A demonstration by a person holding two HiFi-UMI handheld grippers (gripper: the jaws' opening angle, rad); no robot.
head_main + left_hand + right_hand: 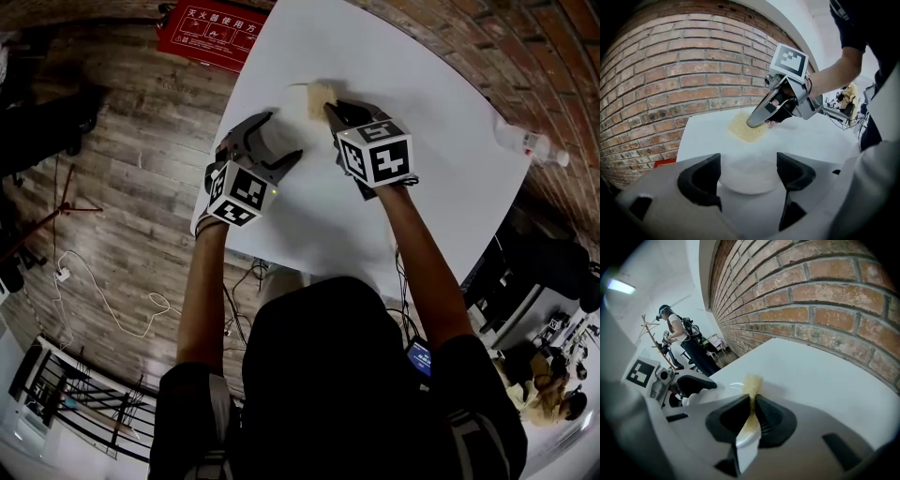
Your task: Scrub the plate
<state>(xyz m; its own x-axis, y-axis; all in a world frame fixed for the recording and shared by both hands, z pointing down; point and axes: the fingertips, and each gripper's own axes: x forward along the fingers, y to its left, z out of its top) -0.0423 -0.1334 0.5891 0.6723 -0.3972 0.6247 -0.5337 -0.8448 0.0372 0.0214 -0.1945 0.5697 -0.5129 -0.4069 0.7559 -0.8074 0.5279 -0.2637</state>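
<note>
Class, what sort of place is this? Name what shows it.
Probably a workshop or lab space rather than a kitchen: bare brick wall, plain white table, cables trailing across the wood floor.

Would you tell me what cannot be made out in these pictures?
Plate: near rim hidden behind the left gripper body, left gripper view.
Sponge: seen edge-on in the right gripper, right gripper view; its faces are unseen.
Bottle: label too small, head view.

Sponge (744, 127): yellow, coarse and grainy. Plate (749, 176): smooth white with a faint sheen. Surface (820, 140) under it is matt white, smooth. On the right tool (753, 408), pads (774, 420) are matt black and ribbed. Wall (670, 79) is rough red brick, floor (131, 122) grained wood planks.
</note>
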